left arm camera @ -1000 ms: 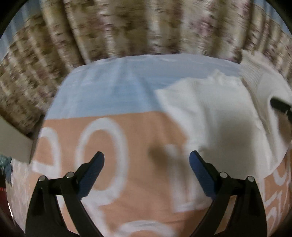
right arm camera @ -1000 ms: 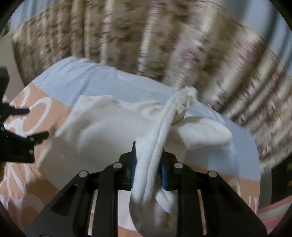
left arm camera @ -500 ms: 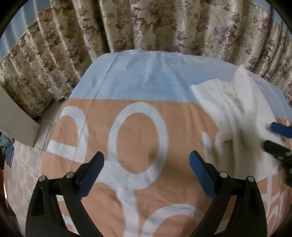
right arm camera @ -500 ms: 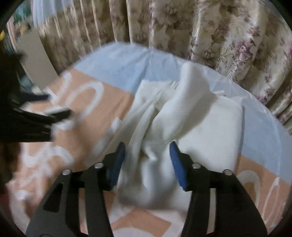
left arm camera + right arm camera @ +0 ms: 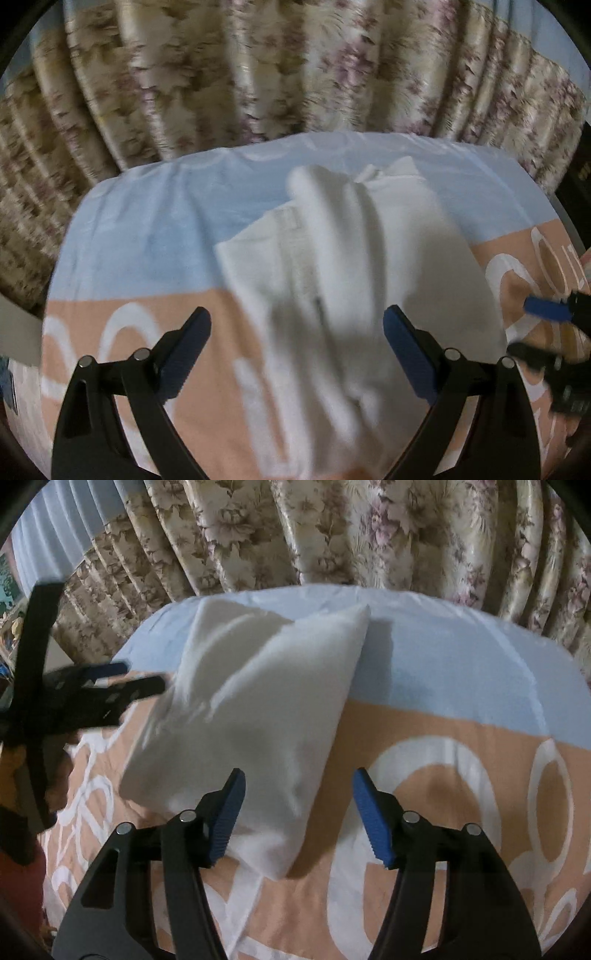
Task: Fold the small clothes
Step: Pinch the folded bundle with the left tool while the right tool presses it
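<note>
Both grippers tilt steeply down over the bedsheet (image 5: 461,657). The left gripper (image 5: 295,332) stands wide apart, empty. The right gripper (image 5: 297,808) has just been widening; nothing is pinched, its left pad beside the cloth's edge. The white garment (image 5: 258,701), partly folded and creased, lies at ten o'clock from the right gripper, curtains (image 5: 332,535) at twelve.

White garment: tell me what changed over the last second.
The right tool let go: a second ago it pinched a bunched strand of the garment; its jaws have just been opening, and now stand apart with nothing pinched. The garment has dropped onto the bedsheet, roughly folded. The left tool stayed open and empty, now facing the garment.
</note>
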The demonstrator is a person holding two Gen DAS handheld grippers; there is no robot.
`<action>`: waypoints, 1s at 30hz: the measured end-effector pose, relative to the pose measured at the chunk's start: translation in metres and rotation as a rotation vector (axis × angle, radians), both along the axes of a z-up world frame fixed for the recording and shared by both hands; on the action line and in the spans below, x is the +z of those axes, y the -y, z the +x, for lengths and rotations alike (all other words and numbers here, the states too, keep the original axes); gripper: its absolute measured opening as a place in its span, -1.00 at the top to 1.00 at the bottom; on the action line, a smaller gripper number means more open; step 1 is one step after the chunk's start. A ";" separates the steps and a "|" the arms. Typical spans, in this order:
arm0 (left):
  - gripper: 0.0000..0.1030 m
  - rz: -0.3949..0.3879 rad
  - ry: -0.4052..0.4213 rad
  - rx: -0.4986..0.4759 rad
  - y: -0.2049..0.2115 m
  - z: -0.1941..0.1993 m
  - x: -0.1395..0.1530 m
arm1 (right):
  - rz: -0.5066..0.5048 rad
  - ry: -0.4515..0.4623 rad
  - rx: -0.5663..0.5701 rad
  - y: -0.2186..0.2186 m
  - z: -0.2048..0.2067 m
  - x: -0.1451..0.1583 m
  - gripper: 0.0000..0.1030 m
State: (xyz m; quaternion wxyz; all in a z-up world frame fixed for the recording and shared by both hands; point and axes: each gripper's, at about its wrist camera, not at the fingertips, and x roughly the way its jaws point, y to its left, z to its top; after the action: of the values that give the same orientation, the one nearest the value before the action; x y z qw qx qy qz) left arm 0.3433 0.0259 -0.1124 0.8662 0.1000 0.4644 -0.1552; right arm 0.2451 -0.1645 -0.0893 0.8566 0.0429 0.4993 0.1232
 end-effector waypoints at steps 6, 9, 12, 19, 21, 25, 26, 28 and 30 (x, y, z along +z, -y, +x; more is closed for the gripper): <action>-0.69 0.041 -0.046 -0.019 0.014 0.008 -0.021 | 0.009 -0.015 0.038 0.001 -0.008 -0.015 0.04; -0.22 0.016 -0.071 -0.022 0.009 0.003 -0.028 | -0.002 -0.016 0.065 -0.002 -0.004 -0.021 0.37; 0.38 -0.039 -0.102 -0.049 0.007 0.001 -0.027 | -0.002 -0.022 0.078 -0.005 0.004 -0.028 0.85; 0.50 -0.036 -0.104 -0.058 -0.007 -0.005 -0.013 | 0.026 0.019 0.128 -0.022 0.000 -0.009 0.86; 0.50 -0.025 -0.115 -0.071 -0.014 -0.007 -0.013 | 0.038 0.013 0.144 -0.027 -0.002 -0.003 0.87; 0.49 -0.009 -0.124 -0.087 -0.020 -0.011 -0.021 | -0.006 -0.023 0.166 -0.041 0.000 -0.011 0.87; 0.48 -0.007 -0.117 -0.087 -0.020 -0.013 -0.022 | -0.024 -0.039 0.163 -0.043 0.001 -0.019 0.87; 0.35 0.008 -0.095 -0.084 -0.018 -0.018 -0.020 | -0.031 -0.048 0.152 -0.043 0.002 -0.027 0.87; 0.27 0.020 -0.074 -0.079 -0.017 -0.025 -0.016 | -0.036 -0.046 0.149 -0.042 0.002 -0.029 0.86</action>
State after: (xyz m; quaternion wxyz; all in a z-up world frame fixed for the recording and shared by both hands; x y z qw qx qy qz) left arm 0.3185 0.0424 -0.1284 0.8406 0.1212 0.4932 -0.1883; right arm 0.2473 -0.1221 -0.1182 0.8339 -0.0068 0.5229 0.1765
